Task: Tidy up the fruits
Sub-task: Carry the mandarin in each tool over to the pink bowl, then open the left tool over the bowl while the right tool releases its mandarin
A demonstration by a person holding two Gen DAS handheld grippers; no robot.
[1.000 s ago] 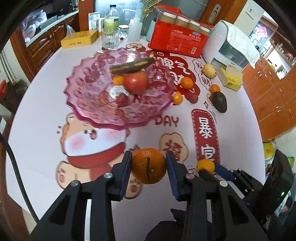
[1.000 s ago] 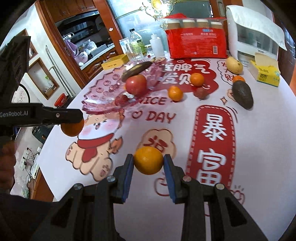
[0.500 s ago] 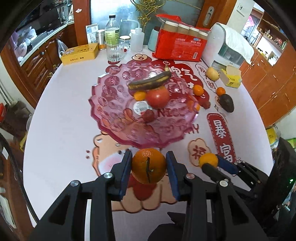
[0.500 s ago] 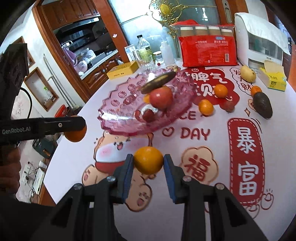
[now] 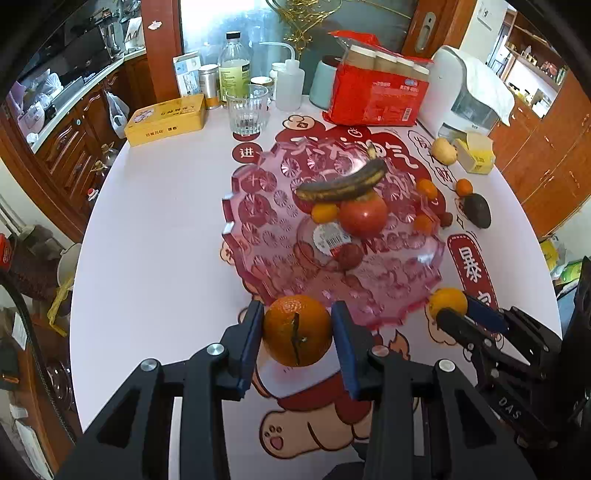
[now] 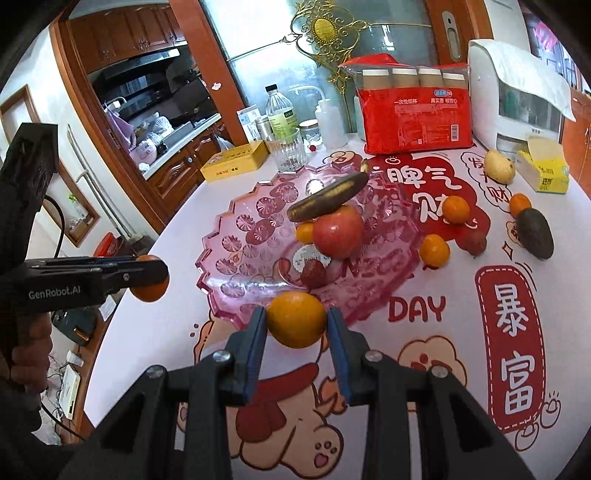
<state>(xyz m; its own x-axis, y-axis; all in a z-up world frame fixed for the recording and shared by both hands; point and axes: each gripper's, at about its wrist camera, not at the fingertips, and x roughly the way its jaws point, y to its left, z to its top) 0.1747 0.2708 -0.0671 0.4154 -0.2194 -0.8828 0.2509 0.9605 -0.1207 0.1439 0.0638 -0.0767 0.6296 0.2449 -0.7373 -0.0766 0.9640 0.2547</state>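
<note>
Pink bowl [image 5: 251,206] holds banana [image 5: 341,184], apple [image 5: 364,218], tangerine [image 5: 324,213], strawberry [image 5: 349,256].

A home dining spot off the kitchen: wooden cabinets [image 6: 155,29], a range hood [image 6: 140,70], and a table [image 5: 155,229] crowded with bottles [image 5: 233,70].

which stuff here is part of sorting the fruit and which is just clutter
Job: left gripper holding orange; right gripper holding tangerine; pink dish; avocado; pear.
Clutter: glass; yellow tin; red pack.
</note>
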